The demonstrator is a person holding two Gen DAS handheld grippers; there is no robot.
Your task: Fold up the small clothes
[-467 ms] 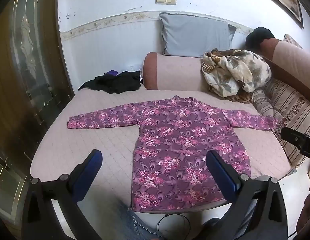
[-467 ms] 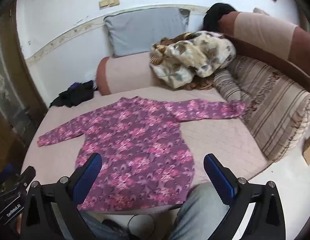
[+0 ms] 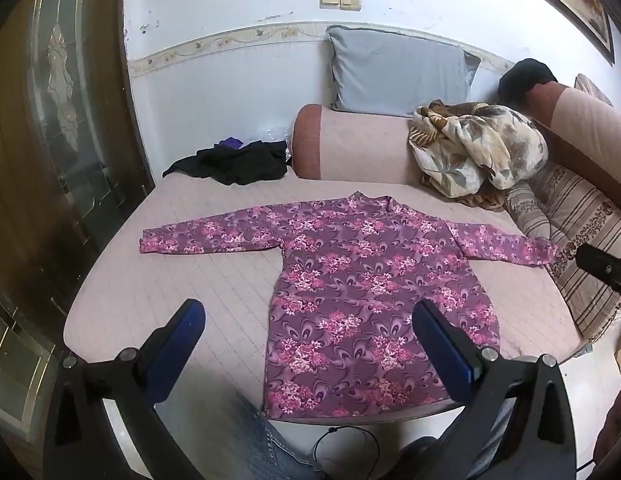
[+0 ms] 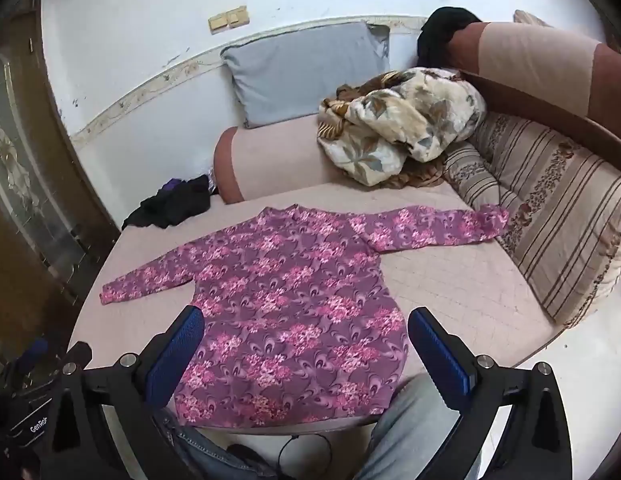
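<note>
Little is found to have moved since half a second ago: the purple floral top (image 3: 374, 304) is seen in the same flat spread, and both tools are framed as before. The top is laid face down or face up, which cannot be told, on the pink quilted mattress (image 3: 190, 288), with its neck toward the pink bolster (image 3: 350, 148) and its hem at the near mattress edge. One sleeve is stretched out toward the wooden door (image 3: 50, 160), and the other sleeve is extended until its cuff is touching, or perhaps just short of, the striped cushion (image 3: 582, 240); the fisheye edge makes this uncertain. Beyond the top, a black garment heap (image 3: 238, 160) is piled beside the bolster's door-side end, a grey pillow (image 3: 398, 72) is propped behind the bolster, and a crumpled floral blanket (image 3: 474, 148) is heaped on its other end. The left gripper (image 3: 310, 344) is held above the top's hem with its blue pads spread fully apart and nothing between them. The right gripper (image 4: 306, 344) is held over the hem as well, its jaws equally wide and nothing clamped. Denim-clad legs (image 4: 410, 432) are seen below the hem.
</note>
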